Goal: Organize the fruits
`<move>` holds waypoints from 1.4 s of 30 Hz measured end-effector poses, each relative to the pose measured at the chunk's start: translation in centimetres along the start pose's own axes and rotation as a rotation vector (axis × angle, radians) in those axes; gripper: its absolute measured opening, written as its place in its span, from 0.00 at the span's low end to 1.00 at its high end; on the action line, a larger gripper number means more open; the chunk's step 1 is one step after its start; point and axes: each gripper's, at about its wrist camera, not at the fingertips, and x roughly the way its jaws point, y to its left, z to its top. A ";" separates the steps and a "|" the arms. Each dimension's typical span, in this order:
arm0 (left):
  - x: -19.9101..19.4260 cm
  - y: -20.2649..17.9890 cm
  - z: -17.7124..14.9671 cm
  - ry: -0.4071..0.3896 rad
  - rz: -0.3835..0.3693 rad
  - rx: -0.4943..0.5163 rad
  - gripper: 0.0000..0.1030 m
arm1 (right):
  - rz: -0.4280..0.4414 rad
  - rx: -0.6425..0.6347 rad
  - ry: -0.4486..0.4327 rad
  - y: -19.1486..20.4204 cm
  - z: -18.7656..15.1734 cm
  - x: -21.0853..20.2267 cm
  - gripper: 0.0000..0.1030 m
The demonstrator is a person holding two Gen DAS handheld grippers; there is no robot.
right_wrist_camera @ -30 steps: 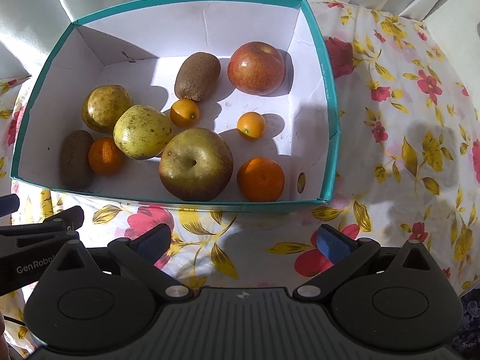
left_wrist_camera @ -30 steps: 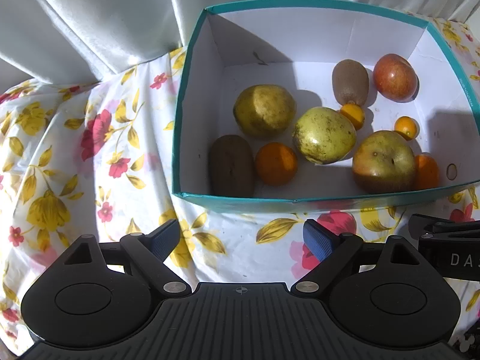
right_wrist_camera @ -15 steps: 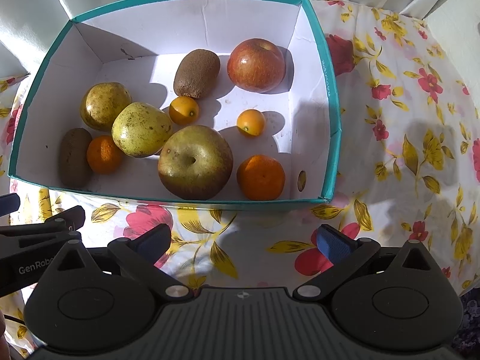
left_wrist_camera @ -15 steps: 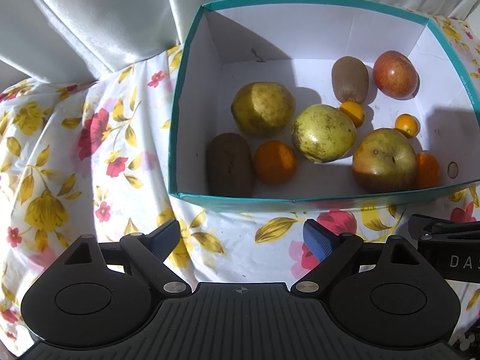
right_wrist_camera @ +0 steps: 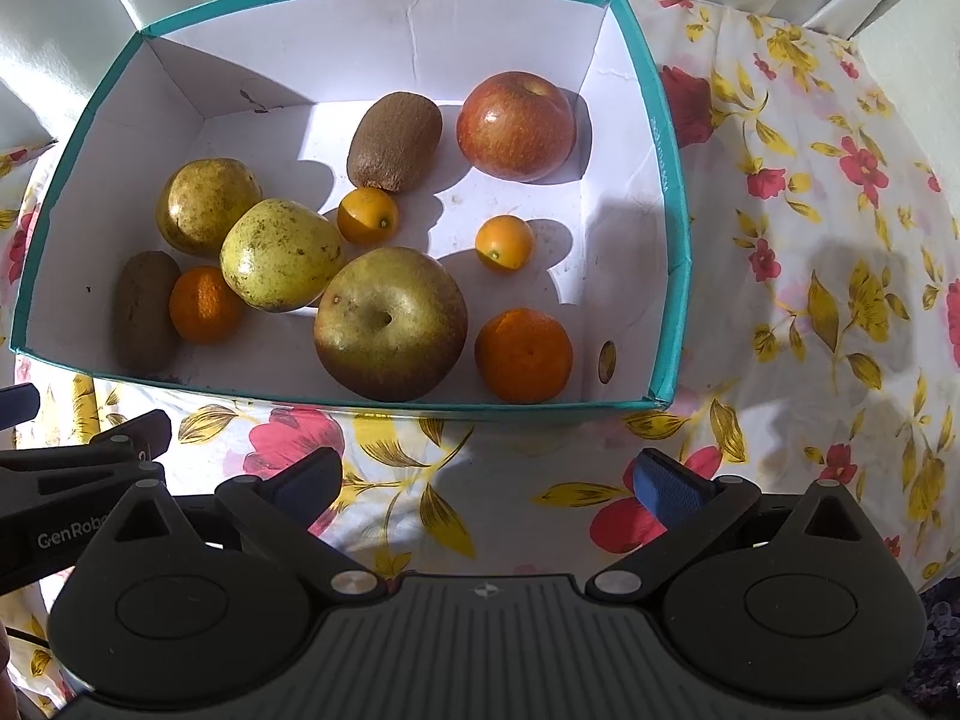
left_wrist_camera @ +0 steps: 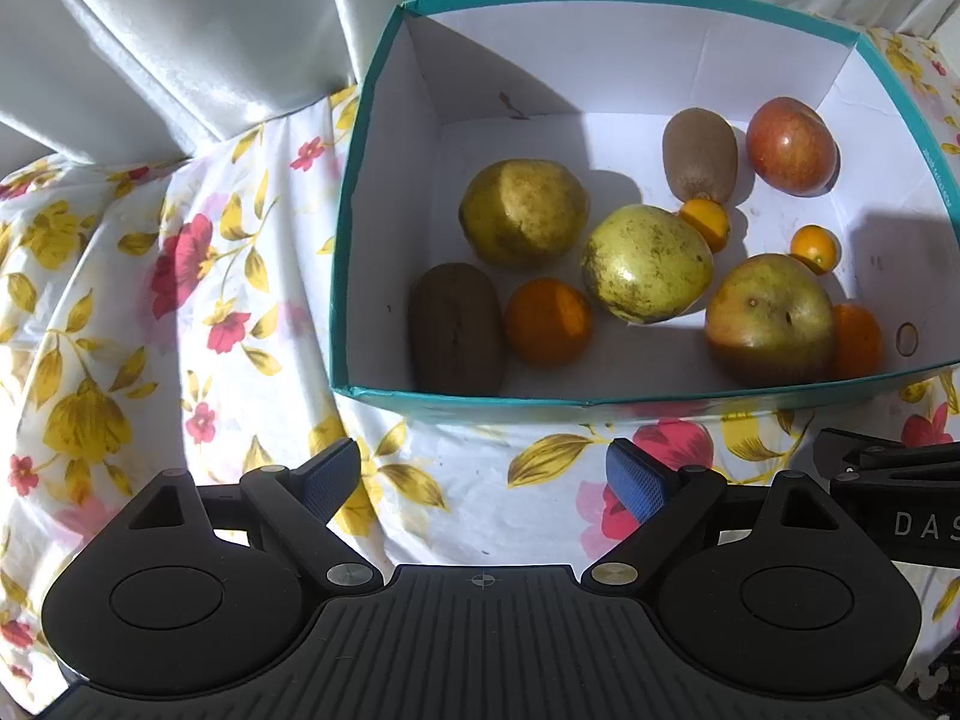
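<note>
- Fruit is all inside one teal-rimmed box [right_wrist_camera: 666, 138] with white walls, standing on a flowered cloth [right_wrist_camera: 828, 276] before a white curtain [left_wrist_camera: 180, 42].
- Far right corner of the box: a red apple [right_wrist_camera: 516, 126], with a kiwi [right_wrist_camera: 393, 141] just left of it.
- Centre: two small kumquats [right_wrist_camera: 367, 215] [right_wrist_camera: 504, 242], apart from each other; the left one touches the kiwi's near end.
- Near side: a large green-brown apple [right_wrist_camera: 390, 324], with a mandarin [right_wrist_camera: 523, 355] just right of it.
- Left part: two yellow-green pears [right_wrist_camera: 207, 204] [right_wrist_camera: 282, 255] side by side, a second mandarin [right_wrist_camera: 204, 303] in front of them, and a second kiwi [right_wrist_camera: 144, 309] at the near left corner, close to the wall.
- Left gripper [left_wrist_camera: 483, 480]: jaws spread wide, nothing between the blue pads [left_wrist_camera: 633, 480]; it hovers over the cloth just near of the box, outside it.
- Right gripper [right_wrist_camera: 486, 483]: likewise released and empty, over the cloth at the box's near wall.
- Both grippers sit side by side; each shows at the edge of the other's view.
</note>
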 end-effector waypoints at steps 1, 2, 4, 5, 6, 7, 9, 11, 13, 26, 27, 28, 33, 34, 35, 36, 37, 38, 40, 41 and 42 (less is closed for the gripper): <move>0.0 0.0 0.0 0.000 0.000 0.000 0.90 | 0.000 0.000 0.000 0.0 0.0 0.0 1.00; 0.0 0.0 0.0 0.000 0.000 0.000 0.90 | 0.000 0.000 0.001 0.0 0.0 0.0 1.00; 0.0 0.0 0.0 0.000 -0.001 0.001 0.90 | 0.000 -0.001 0.002 0.0 0.0 0.1 1.00; 0.0 0.0 0.0 0.001 -0.002 0.001 0.90 | 0.000 0.000 0.002 0.0 0.0 0.0 1.00; 0.1 0.1 0.0 0.001 -0.003 0.000 0.90 | -0.001 0.001 0.003 0.0 0.0 0.0 1.00; 0.1 0.1 0.0 0.001 -0.004 0.000 0.90 | 0.000 0.000 0.003 0.0 0.0 0.1 1.00; 0.1 0.1 0.0 0.001 -0.005 0.001 0.90 | -0.002 0.000 0.004 0.1 0.0 0.1 1.00; 0.1 0.0 0.0 0.001 -0.004 0.001 0.90 | -0.002 -0.002 0.004 0.1 0.0 0.2 1.00; 0.1 0.0 0.0 0.002 -0.005 0.000 0.90 | -0.003 -0.001 0.004 0.1 0.0 0.2 1.00; 0.2 0.1 0.0 0.002 -0.008 -0.001 0.90 | -0.003 -0.003 0.007 0.0 0.0 0.4 1.00; 0.2 0.1 0.0 0.002 -0.008 -0.001 0.90 | -0.004 -0.001 0.007 0.0 0.0 0.4 1.00; 0.2 0.1 0.0 0.003 -0.008 -0.002 0.90 | -0.004 -0.002 0.006 0.0 0.0 0.4 1.00; 0.2 0.0 0.0 0.003 -0.011 0.001 0.90 | -0.004 -0.002 0.008 0.0 0.0 0.4 1.00; 0.2 0.0 0.0 0.003 -0.011 0.001 0.90 | -0.003 -0.002 0.008 0.0 0.0 0.5 1.00; 0.2 0.0 0.0 0.002 -0.011 0.001 0.90 | -0.003 -0.003 0.008 0.0 -0.1 0.5 1.00; 0.2 0.0 0.0 0.003 -0.012 0.001 0.90 | -0.003 -0.004 0.008 0.0 -0.1 0.5 1.00; 0.3 0.0 0.0 0.004 -0.012 0.001 0.90 | -0.004 -0.004 0.007 0.0 -0.1 0.5 1.00; 0.2 0.0 0.0 0.003 -0.012 -0.001 0.90 | -0.004 -0.005 0.007 0.0 -0.1 0.5 1.00; 0.2 0.0 0.0 0.004 -0.011 0.001 0.90 | -0.005 -0.004 0.007 -0.1 -0.1 0.6 1.00; 0.3 0.0 0.0 0.004 -0.011 0.000 0.90 | -0.005 -0.004 0.008 0.0 -0.1 0.6 1.00; 0.3 0.0 0.0 0.004 -0.011 -0.001 0.90 | -0.005 -0.004 0.008 0.0 0.0 0.6 1.00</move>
